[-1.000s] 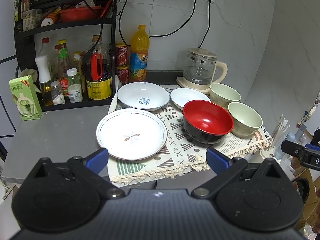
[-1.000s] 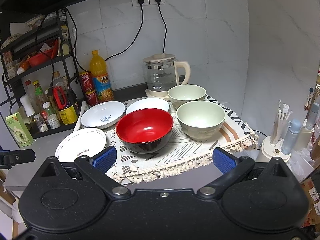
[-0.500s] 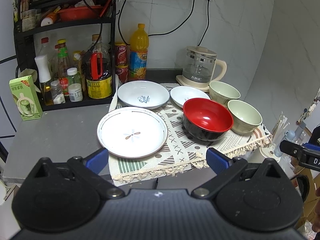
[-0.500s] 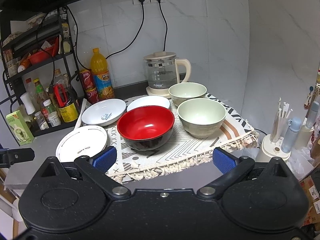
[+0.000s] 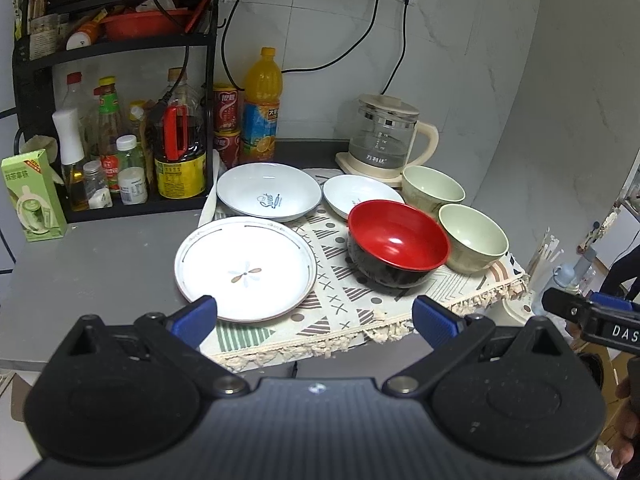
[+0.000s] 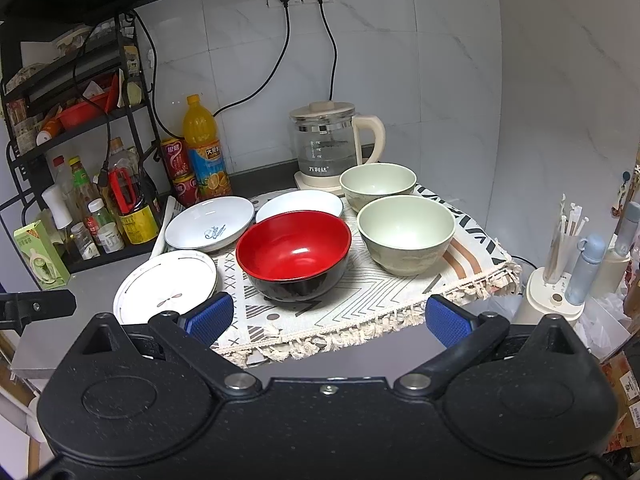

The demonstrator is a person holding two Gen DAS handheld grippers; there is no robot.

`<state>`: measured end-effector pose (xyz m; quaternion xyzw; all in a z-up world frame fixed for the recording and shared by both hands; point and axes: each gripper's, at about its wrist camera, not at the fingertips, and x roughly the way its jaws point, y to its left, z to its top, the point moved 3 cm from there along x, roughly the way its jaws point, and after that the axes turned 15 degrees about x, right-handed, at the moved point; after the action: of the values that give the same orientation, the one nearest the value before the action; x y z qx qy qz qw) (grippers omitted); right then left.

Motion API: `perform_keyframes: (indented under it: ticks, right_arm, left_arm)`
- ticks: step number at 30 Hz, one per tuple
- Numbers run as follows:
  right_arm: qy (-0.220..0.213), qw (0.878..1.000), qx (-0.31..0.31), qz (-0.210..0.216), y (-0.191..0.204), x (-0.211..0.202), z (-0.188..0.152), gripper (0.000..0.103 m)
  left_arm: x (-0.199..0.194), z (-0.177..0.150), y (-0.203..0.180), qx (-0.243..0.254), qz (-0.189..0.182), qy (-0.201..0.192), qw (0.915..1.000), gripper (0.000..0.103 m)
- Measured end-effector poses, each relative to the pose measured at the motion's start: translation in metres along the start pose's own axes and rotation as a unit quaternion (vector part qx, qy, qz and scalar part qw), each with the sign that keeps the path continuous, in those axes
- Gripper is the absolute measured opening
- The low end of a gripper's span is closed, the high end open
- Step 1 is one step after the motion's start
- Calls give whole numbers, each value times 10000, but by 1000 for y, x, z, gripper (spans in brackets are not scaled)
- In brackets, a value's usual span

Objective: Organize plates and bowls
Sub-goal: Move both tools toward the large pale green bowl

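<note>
1. The left tool point(image 5: 314, 316) is spread wide and empty, short of the near edge of the surface point(image 5: 100, 256), facing the flat plate point(image 5: 245, 267). I judge this plate the likely first pick for that side.
2. The right tool point(image 6: 327, 318) is likewise wide and holds nothing, lined up with the red bowl point(image 6: 294, 254). No dish is gripped yet.
3. All the dishes sit apart, unstacked, on or partly on the patterned cloth point(image 6: 360, 304): the flat plate at the left edge, a printed deep plate point(image 5: 269, 197) and a small white plate point(image 5: 362, 197) behind, and two pale green bowls, near point(image 6: 406, 232) and far point(image 6: 378, 184), at the right.
4. The left view shows the whole flat plate and the right tool's tip at its right edge; the right view hides the plate's near rim behind a finger point(image 6: 210, 318).
5. Only the right view shows both green bowls' full rims, just beside each other by the kettle point(image 6: 334, 144).
</note>
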<state>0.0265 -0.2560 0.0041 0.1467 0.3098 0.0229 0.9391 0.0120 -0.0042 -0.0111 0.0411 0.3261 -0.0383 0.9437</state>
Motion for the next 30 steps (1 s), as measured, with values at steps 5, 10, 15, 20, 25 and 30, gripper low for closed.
perform_keyframes:
  ticks: [5, 10, 15, 20, 25, 30]
  right_arm:
    - [19, 10000, 6, -11, -3, 1, -1, 103]
    - [-66, 9999, -115, -78, -8, -1, 0, 103]
    - [-85, 9999, -62, 10, -14, -4, 1, 103]
    - [-160, 9998, -75, -11, -19, -5, 2, 103]
    - [-57, 10000, -1, -37, -28, -1, -1, 103]
    - [-85, 9998, 68, -145, -36, 1, 5, 103]
  left_arm:
    - [2, 1, -3, -54, -44, 5, 10000, 102]
    - [1, 1, -9, -71, -83, -85, 9999, 102]
    - [1, 1, -15, -100, -40, -121, 9999, 102]
    - [5, 3, -22, -151, -117, -78, 9998, 102]
    - [15, 4, -29, -103, -151, -38, 9998, 102]
    - [29, 8, -39, -74, -249, -8, 9997, 102]
